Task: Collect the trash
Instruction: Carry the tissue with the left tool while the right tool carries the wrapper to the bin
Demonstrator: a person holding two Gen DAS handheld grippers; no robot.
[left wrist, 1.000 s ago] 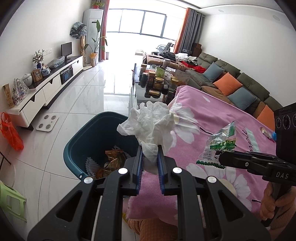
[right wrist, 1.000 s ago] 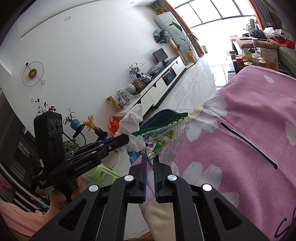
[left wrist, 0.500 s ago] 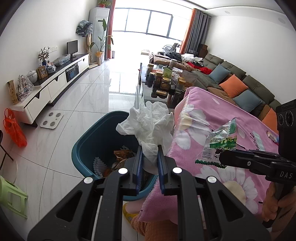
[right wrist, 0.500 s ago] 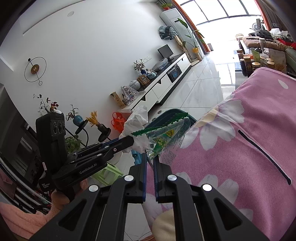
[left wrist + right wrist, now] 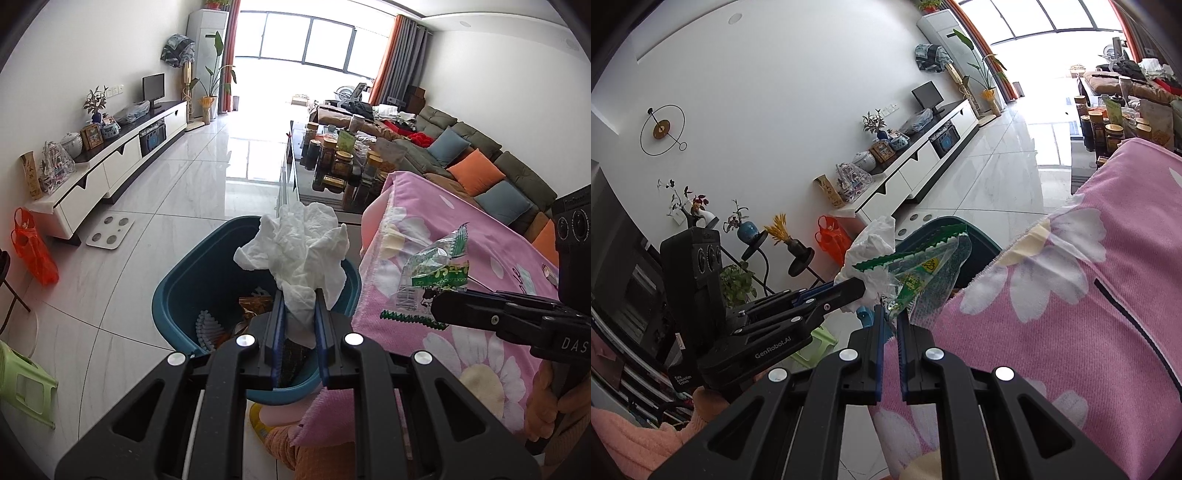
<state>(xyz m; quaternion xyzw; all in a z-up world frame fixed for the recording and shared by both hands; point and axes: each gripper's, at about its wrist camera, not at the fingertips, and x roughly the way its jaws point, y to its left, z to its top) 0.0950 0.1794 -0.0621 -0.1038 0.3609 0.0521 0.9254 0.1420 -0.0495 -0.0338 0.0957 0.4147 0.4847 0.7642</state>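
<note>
The left gripper (image 5: 298, 314) clenches a crumpled white tissue (image 5: 301, 247) above the round teal plastic bin (image 5: 177, 295). The right gripper (image 5: 891, 314) grips a clear green-printed snack wrapper (image 5: 925, 269), probably just beside the rim. Next: release both inside.

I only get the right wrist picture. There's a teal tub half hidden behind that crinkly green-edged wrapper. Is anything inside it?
Observer: Yes. The left wrist view looks down into the teal bin: a brown wrapper and a white ribbed piece lie in it.
Operator: Is the white tissue above the tub?
Observer: Yes. The tissue, pinched in the left gripper, hangs over the bin's open mouth.
Operator: And my wrapper?
Observer: From there the snack wrapper, in the right gripper, shows against the pink blanket, to the right of the bin's rim.
</note>
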